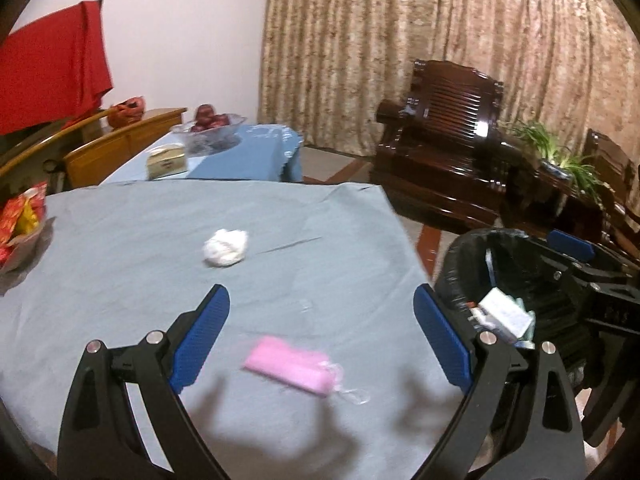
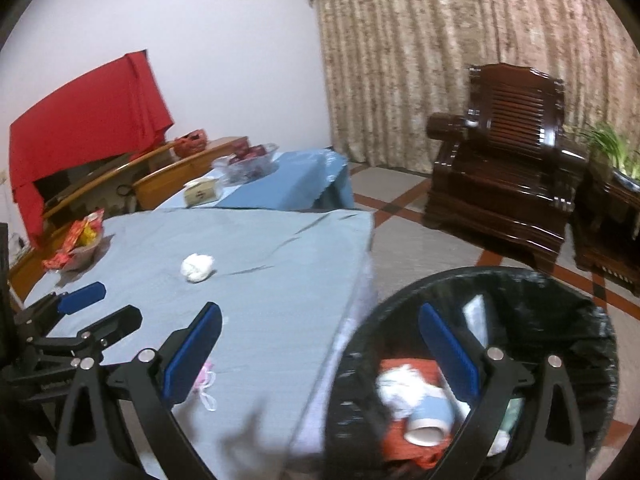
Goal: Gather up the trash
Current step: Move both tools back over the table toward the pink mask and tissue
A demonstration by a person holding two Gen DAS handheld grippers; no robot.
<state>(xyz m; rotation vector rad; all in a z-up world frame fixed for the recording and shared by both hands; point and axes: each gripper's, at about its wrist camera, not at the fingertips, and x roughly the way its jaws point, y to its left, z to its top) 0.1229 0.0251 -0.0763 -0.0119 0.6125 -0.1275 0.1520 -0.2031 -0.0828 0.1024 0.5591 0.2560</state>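
Two pieces of trash left on the counter (image 1: pixel 120 248): crumpled white tissue ball (image 1: pixel 225 247) mid-cloth, pink packet (image 1: pixel 289 367) in clear wrap nearer the front edge. Several items already down in the black-lined bin (image 2: pixel 600 320) just beside the counter's right edge: blue-and-white paper cup (image 2: pixel 430 420), white crumpled paper (image 2: pixel 396 384), something orange-red underneath, a white carton (image 1: pixel 505 312) seen from the left wrist view. Judged roughly past halfway, with two pickups and two drops still to go (snack bowl (image 1: pixel 20 236) at far left likely not trash, hard to say). Left gripper (image 1: pixel 322 340) wide open, holding nothing, hovering low over the counter with the pink packet lying between its blue fingers (image 1: pixel 204 332) but not touched. Right gripper (image 2: pixel 320 354) also wide open and empty, straddling the counter edge and bin rim, right finger over the bin opening. Likely next: left closes on the pink packet. Packet looks thin and slippery in its wrap, so possible slip on a flat pinch. Tissue ball well apart from both grippers, untouched.
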